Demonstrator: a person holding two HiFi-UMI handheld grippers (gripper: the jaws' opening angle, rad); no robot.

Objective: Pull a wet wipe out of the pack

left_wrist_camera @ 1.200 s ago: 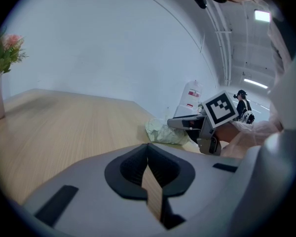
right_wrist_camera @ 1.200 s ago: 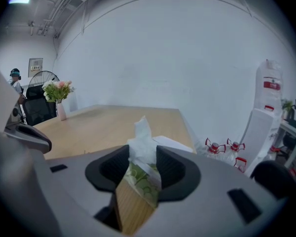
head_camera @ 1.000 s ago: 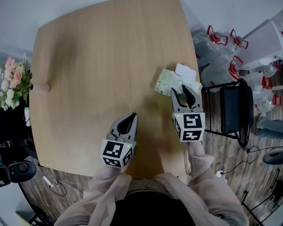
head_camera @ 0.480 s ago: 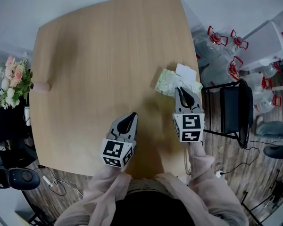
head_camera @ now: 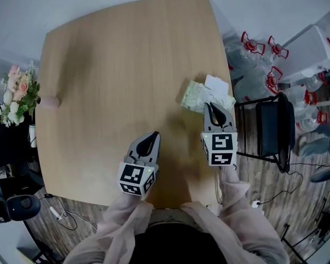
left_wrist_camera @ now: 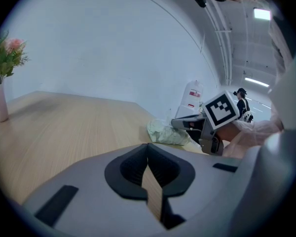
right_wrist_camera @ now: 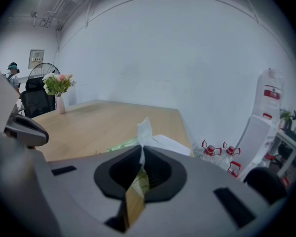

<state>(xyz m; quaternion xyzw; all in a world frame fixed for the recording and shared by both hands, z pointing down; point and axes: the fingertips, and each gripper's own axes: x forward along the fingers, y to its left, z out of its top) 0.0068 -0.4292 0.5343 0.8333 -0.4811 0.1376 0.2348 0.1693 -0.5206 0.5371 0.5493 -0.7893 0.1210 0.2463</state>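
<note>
A pale green wet wipe pack lies near the right edge of the wooden table, its white lid flap folded back. My right gripper sits at the pack's near side. Its jaws have just been closing, and they now pinch a white wipe that sticks up above the right gripper. Part of the green pack shows just beyond. My left gripper rests shut and empty over the table, left of the pack. In the left gripper view the left gripper faces the pack.
A small pink vase with flowers stands at the table's left edge. Off the right edge are a black chair and several water bottles on the floor.
The right gripper's jaws, open around the top of the pack a second ago, have closed together. Neither hand has shifted, and the left gripper is unchanged.
</note>
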